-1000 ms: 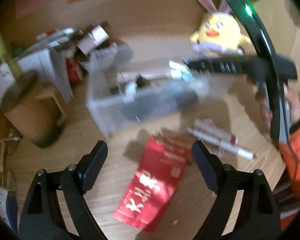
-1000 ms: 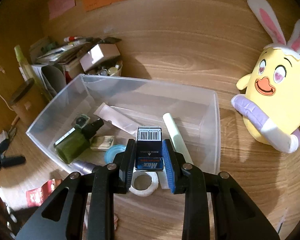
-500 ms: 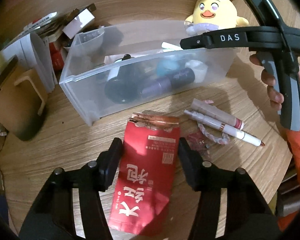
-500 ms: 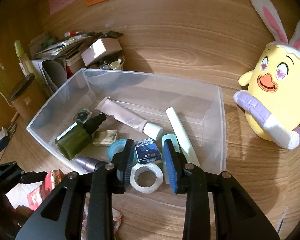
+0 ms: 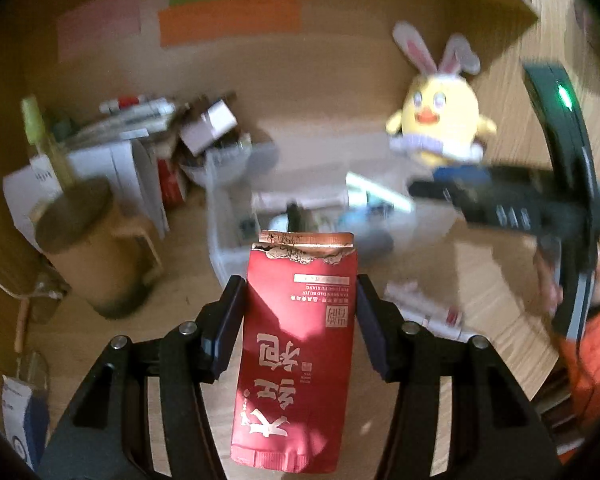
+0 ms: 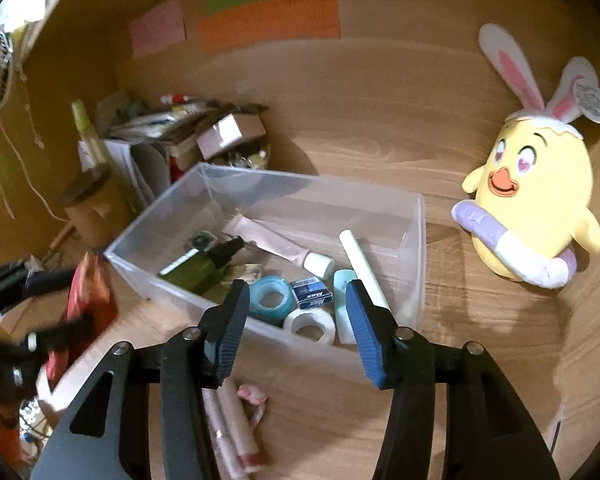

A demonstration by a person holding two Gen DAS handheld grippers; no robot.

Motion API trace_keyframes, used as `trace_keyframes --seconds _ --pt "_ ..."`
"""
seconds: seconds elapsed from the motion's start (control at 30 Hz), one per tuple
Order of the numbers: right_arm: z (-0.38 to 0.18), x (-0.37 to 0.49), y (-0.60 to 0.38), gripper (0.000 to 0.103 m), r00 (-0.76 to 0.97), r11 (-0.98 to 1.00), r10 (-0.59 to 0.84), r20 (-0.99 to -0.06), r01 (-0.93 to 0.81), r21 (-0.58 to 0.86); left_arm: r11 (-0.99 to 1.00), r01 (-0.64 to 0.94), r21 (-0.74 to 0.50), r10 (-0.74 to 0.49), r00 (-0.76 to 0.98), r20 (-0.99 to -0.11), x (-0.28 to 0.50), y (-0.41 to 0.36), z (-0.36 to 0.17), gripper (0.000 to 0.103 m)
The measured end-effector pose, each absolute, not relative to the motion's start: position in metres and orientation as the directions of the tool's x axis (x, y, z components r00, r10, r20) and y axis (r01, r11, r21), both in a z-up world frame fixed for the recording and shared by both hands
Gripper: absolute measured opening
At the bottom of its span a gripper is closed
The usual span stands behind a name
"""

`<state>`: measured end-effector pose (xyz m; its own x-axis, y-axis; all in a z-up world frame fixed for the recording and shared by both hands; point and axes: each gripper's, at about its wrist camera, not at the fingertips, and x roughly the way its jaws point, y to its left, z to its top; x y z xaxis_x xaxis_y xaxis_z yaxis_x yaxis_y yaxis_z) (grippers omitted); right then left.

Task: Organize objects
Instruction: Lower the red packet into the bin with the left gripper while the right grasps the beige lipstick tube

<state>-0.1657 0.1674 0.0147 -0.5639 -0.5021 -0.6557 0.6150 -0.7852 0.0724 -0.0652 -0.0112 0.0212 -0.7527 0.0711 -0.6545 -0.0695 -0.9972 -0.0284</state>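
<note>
My left gripper (image 5: 298,320) is shut on a red foil pouch (image 5: 300,344) with a torn top and holds it lifted above the desk; the pouch also shows in the right wrist view (image 6: 88,304). My right gripper (image 6: 296,328) is open and empty above the front wall of a clear plastic bin (image 6: 414,248). In the bin lie a small blue Max box (image 6: 312,298), tape rolls (image 6: 270,294), a green bottle (image 6: 196,266), a pink tube (image 6: 276,246) and a pale stick (image 6: 362,266). Pens (image 6: 230,428) lie on the desk below my right gripper.
A yellow chick plush with bunny ears (image 6: 536,216) stands right of the bin. A brown lidded cup (image 5: 84,248) and a pile of boxes and papers (image 6: 180,136) stand at the left. Sticky notes (image 6: 268,20) hang on the wooden back wall.
My left gripper closed on the red pouch and lifted it off the desk. My right gripper released the blue Max box into the bin, opened and pulled back.
</note>
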Motion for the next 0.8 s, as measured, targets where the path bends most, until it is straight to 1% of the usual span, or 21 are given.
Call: trace_keyframes --seconds 0.2,0.43,0.53,0.67,0.8 --pt "0.016 -0.140 0.185 0.047 -0.563 -0.775 -0.532 -0.632 0.624 0.097 -0.997 -0.042 -0.065 0.074 -0.769 -0.635 -0.089 -0.025 0.043 0.054" --pt "-0.015 -0.124 0.186 0.046 -0.501 -0.755 -0.523 -0.689 0.648 0.102 -0.993 0.012 -0.116 0.068 -0.747 -0.661 -0.127 -0.039 0.042 0.054" --pt "-0.027 -0.119 0.183 0.038 -0.469 -0.737 -0.525 -0.710 0.669 0.102 -0.992 0.034 -0.124 0.060 -0.733 -0.678 -0.142 -0.041 0.039 0.054" --pt "-0.041 -0.116 0.179 0.027 -0.423 -0.712 -0.529 -0.736 0.693 0.114 -0.994 0.045 -0.103 0.040 -0.713 -0.700 -0.163 -0.039 0.034 0.054" --pt "-0.048 -0.114 0.178 0.022 -0.400 -0.699 -0.529 -0.748 0.706 0.116 -0.996 0.052 -0.076 0.019 -0.688 -0.725 -0.182 -0.036 0.026 0.054"
